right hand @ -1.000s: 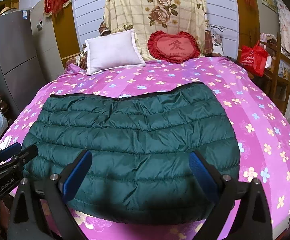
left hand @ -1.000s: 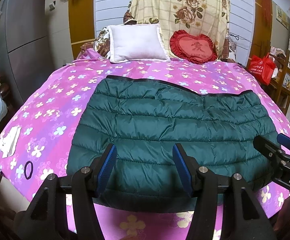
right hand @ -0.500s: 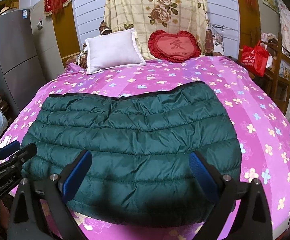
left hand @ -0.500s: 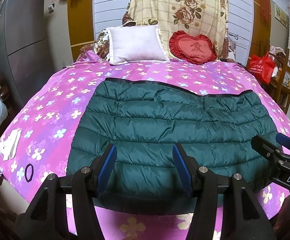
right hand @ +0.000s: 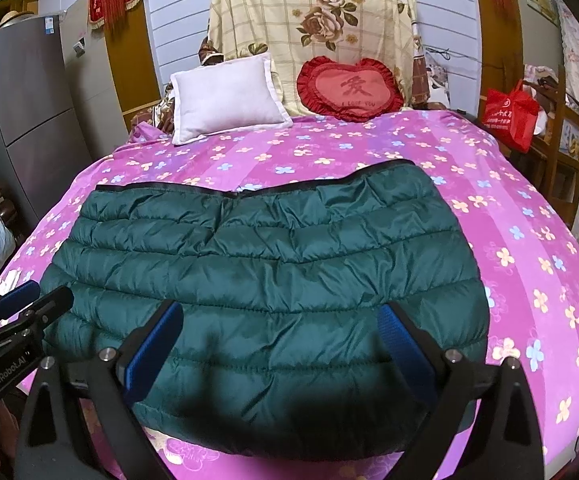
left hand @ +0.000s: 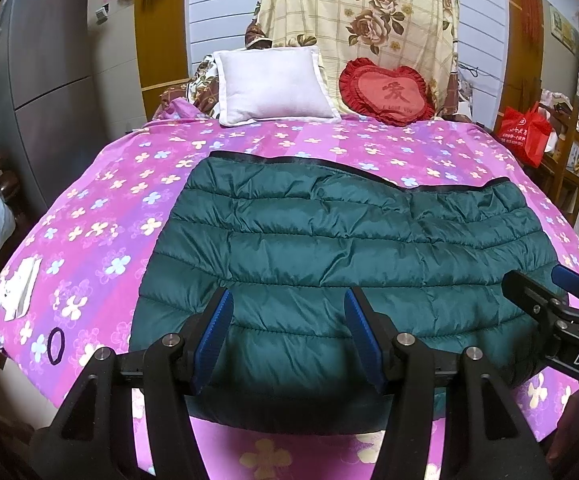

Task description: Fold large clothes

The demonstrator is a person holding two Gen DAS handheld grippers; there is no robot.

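Since the earlier frames, little has moved: both my claws have drawn back a touch from the bed, so a little more sheet shows below the jacket's near hem; the garment itself lies as it did.

Item, nearest: left claw (left hand: 287,338), blue pads spread, nothing between them, hovering over the near hem. Right claw (right hand: 279,346), likewise spread wide and empty, above the same hem further right.

Item: dark green quilted jacket (left hand: 345,264), folded into a broad pad, lying flat on the pink flowered bed (left hand: 101,200), near edge close to the foot of the mattress, black-trimmed edge (left hand: 289,160) on the far side. Judged light, puffy and soft; the shell looks shiny, so likely slippery, and the filling will spring back when pressed. No stiffness to carry a fold, so it will sag between two holds. Best taken at the two near corners, one per claw, pinching deep across a stitched seam and through all layers rather than on the bulging baffle, where fabric would slide out.

Item, left margin of bed: white paper scrap (left hand: 19,288) and a dark hair ring (left hand: 55,340), apart from the jacket.

Item, far: white pillow (left hand: 273,86) and red heart cushion (left hand: 385,90) at the head of the bed.
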